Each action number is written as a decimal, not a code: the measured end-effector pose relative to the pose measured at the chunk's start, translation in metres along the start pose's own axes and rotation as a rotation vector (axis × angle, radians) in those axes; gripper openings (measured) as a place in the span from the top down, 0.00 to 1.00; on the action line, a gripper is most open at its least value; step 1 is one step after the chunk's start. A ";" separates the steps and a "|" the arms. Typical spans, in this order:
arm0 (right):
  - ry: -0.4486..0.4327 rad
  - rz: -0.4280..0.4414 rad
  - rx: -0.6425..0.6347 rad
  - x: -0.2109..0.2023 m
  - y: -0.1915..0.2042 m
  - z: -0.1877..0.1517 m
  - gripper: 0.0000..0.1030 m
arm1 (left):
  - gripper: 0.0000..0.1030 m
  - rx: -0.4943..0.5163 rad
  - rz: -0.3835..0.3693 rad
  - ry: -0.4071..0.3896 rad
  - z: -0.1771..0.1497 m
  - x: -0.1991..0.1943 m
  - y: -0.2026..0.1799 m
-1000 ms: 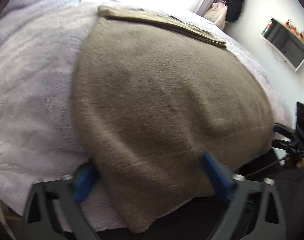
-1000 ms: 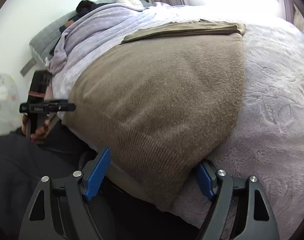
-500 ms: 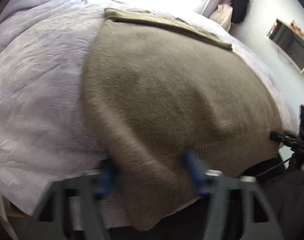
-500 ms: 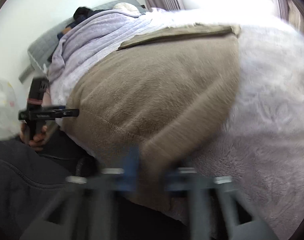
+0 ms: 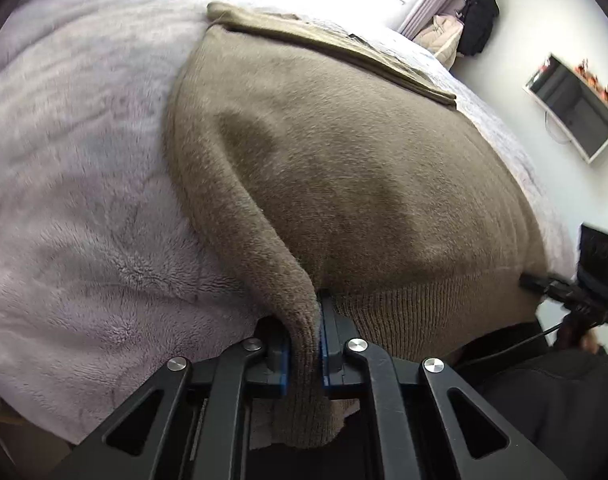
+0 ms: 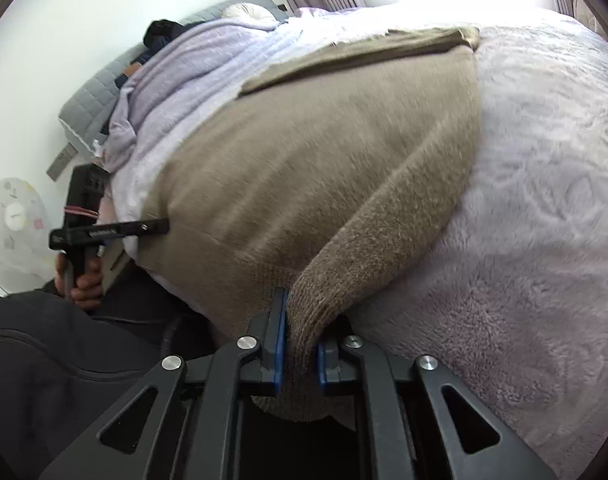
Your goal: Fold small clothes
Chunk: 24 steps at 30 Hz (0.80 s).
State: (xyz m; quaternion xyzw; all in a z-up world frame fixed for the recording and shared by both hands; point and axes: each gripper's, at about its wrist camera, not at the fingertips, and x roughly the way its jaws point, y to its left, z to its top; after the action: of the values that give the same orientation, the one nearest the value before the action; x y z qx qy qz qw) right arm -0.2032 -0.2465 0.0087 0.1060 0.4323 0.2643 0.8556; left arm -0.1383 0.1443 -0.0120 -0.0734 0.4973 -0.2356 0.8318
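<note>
A brown knit sweater (image 5: 343, 168) lies spread on a bed covered by a pale lilac fleece blanket (image 5: 72, 184). Its far end is folded over into a flat band (image 5: 343, 50). My left gripper (image 5: 304, 348) is shut on the sweater's near left corner at the ribbed hem, and the fabric bunches up between the blue pads. My right gripper (image 6: 298, 350) is shut on the near right corner of the sweater (image 6: 323, 168). Each gripper shows small in the other's view, the right one (image 5: 559, 284) and the left one (image 6: 104, 232).
The blanket (image 6: 543, 200) spreads to the right of the sweater. A lilac duvet (image 6: 192, 64) and grey headboard (image 6: 92, 100) are at the far left. A wall shelf (image 5: 575, 120) and hanging bags (image 5: 475, 24) stand beyond the bed. The person's dark clothing (image 6: 64, 360) is near.
Both grippers went from open, straddling the hem corners, to shut on them. The sweater's corners are now pinched and lifted into ridges.
</note>
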 end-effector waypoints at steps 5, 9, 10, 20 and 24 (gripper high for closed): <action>-0.089 0.057 -0.008 -0.031 0.005 0.013 0.89 | 0.90 -0.010 -0.051 -0.088 0.011 -0.031 -0.001; -0.147 0.099 0.004 -0.046 0.001 0.029 0.89 | 0.90 -0.031 -0.083 -0.176 0.023 -0.050 0.002; -0.153 0.103 0.003 -0.048 0.000 0.034 0.89 | 0.90 -0.032 -0.086 -0.187 0.027 -0.052 0.003; -0.263 0.104 0.041 -0.062 -0.017 0.113 0.89 | 0.90 -0.044 -0.112 -0.304 0.103 -0.067 -0.005; -0.288 0.111 0.094 -0.057 -0.031 0.148 0.89 | 0.90 -0.050 -0.117 -0.338 0.138 -0.063 -0.012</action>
State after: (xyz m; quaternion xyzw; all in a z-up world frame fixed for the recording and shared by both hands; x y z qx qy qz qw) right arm -0.1018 -0.2965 0.1246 0.2065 0.3104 0.2725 0.8870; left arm -0.0479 0.1474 0.1108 -0.1612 0.3510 -0.2555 0.8863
